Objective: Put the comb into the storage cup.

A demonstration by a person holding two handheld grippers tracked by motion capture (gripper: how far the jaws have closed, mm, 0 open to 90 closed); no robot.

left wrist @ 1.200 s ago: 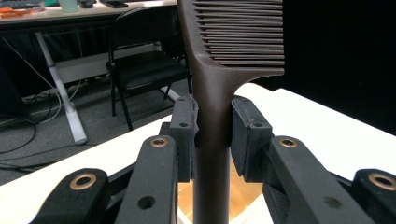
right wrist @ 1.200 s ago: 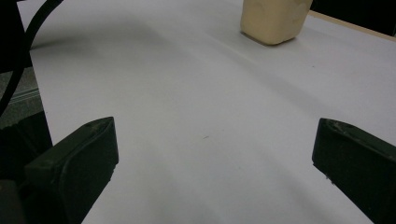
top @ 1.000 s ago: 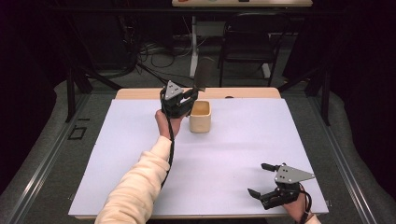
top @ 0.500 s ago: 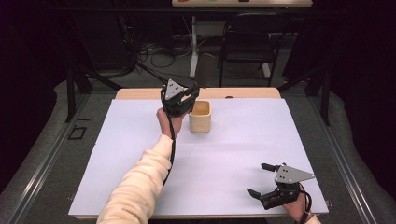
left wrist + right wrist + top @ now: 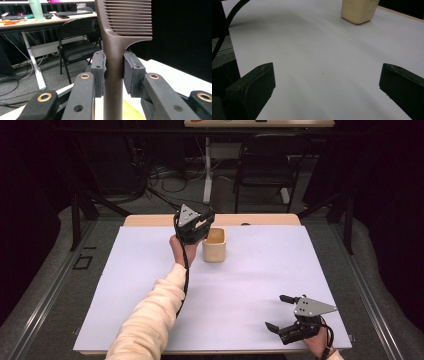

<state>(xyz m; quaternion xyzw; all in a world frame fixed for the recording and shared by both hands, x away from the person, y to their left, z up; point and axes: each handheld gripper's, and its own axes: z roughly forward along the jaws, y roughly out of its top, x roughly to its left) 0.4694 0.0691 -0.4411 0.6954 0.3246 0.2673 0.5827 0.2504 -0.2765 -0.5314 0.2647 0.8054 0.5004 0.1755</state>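
Observation:
My left gripper (image 5: 113, 72) is shut on the handle of a brown comb (image 5: 125, 22), whose teeth stand above the pads. In the high view the left gripper (image 5: 197, 226) is held up at the back of the table, just left of a beige cup (image 5: 214, 246). A pale yellow part of that cup (image 5: 130, 110) shows under the jaws. My right gripper (image 5: 275, 311) rests at the front right of the white table (image 5: 260, 270), open. In its own view the right gripper (image 5: 327, 75) has only bare tabletop between its wide jaws, and the cup (image 5: 358, 10) stands far ahead.
A black cable runs from the left gripper down along the cream sleeve (image 5: 150, 315). Behind the table stand a black folding chair (image 5: 262, 167) and a desk leg (image 5: 207, 170) with loose cables on the floor. Dark metal frame bars flank the table.

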